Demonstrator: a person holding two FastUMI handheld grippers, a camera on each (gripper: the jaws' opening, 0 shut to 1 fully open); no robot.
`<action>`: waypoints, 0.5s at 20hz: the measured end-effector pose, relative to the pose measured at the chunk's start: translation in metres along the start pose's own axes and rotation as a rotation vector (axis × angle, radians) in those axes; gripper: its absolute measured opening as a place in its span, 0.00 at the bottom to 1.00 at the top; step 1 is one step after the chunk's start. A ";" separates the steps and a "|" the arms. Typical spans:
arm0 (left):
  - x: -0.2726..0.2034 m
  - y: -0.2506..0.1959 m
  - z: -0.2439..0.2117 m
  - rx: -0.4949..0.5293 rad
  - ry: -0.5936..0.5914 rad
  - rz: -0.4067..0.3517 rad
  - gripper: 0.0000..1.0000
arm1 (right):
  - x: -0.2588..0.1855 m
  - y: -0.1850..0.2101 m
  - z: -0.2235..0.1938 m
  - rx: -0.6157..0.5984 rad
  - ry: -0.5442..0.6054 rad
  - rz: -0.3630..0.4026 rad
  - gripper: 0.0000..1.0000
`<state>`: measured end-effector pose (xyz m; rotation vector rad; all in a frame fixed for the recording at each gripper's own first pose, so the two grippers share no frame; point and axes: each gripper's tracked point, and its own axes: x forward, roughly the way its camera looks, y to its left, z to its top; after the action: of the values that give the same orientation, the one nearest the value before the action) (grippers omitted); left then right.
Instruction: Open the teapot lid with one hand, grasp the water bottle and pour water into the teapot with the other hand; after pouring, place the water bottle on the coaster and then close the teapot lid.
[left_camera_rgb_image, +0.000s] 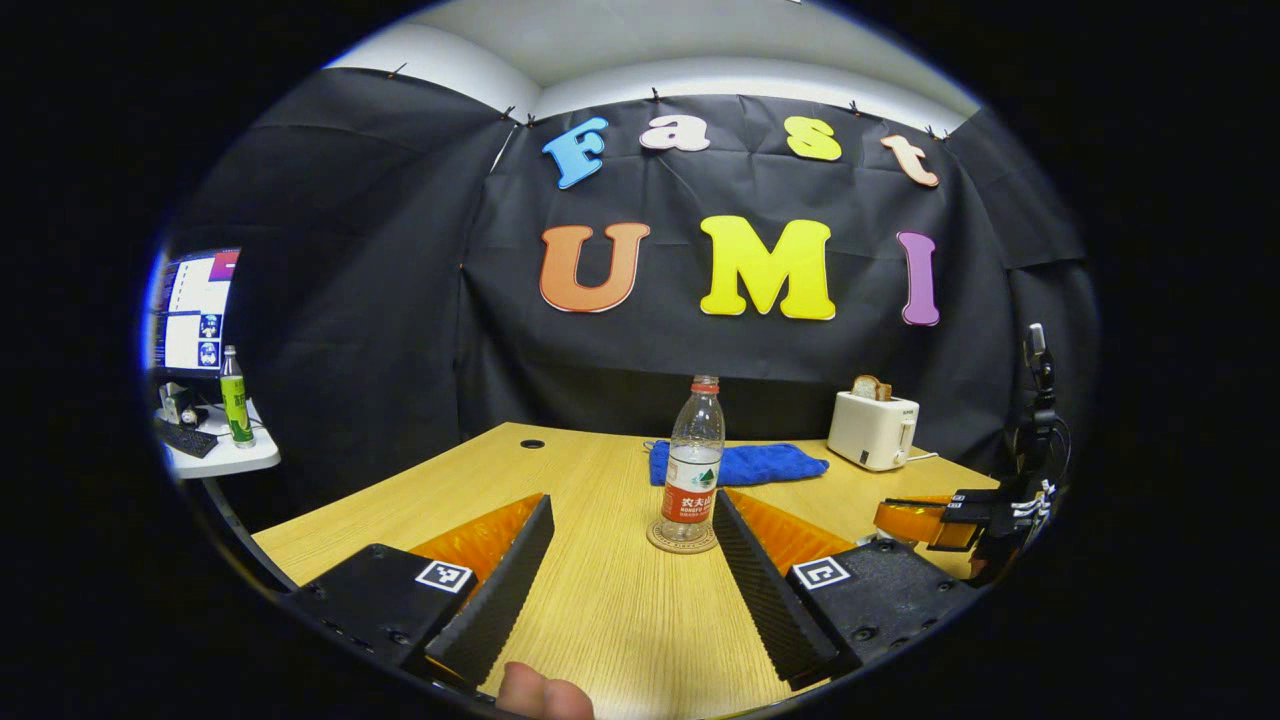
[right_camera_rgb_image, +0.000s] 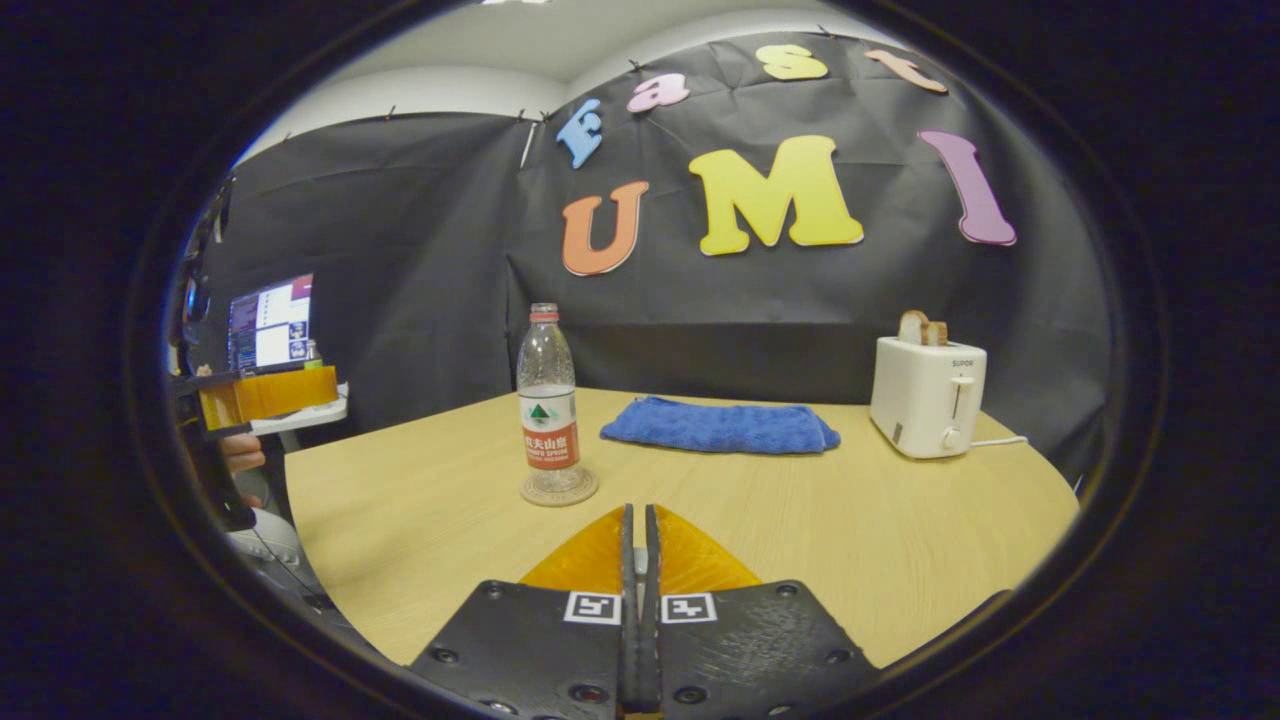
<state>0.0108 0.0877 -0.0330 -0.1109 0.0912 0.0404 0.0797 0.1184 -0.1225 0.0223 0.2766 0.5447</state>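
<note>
Left gripper (left_camera_rgb_image: 632, 520): fingers spread wide, holding nothing.
Water bottle (left_camera_rgb_image: 693, 462): upright on the coaster (left_camera_rgb_image: 682, 540), at 12 o'clock between those fingers.
Right gripper (right_camera_rgb_image: 640, 540): fingers pressed together, empty; bottle at 11 o'clock.

We hold our left gripper (left_camera_rgb_image: 632, 510) with its fingers spread wide; our right gripper (right_camera_rgb_image: 638, 520) has its fingers pressed together, empty.
</note>
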 end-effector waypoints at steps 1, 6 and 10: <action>-0.001 -0.001 0.000 -0.008 -0.002 -0.002 1.00 | 0.001 0.000 -0.004 -0.003 0.003 0.002 0.00; -0.005 -0.006 0.003 -0.009 0.001 -0.011 1.00 | 0.006 0.000 -0.013 -0.018 0.014 0.002 0.00; -0.008 -0.011 0.007 0.015 -0.011 -0.008 1.00 | 0.002 -0.001 -0.011 -0.023 0.000 -0.020 0.10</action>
<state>0.0038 0.0770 -0.0237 -0.0965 0.0798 0.0319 0.0788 0.1181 -0.1334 -0.0032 0.2705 0.5284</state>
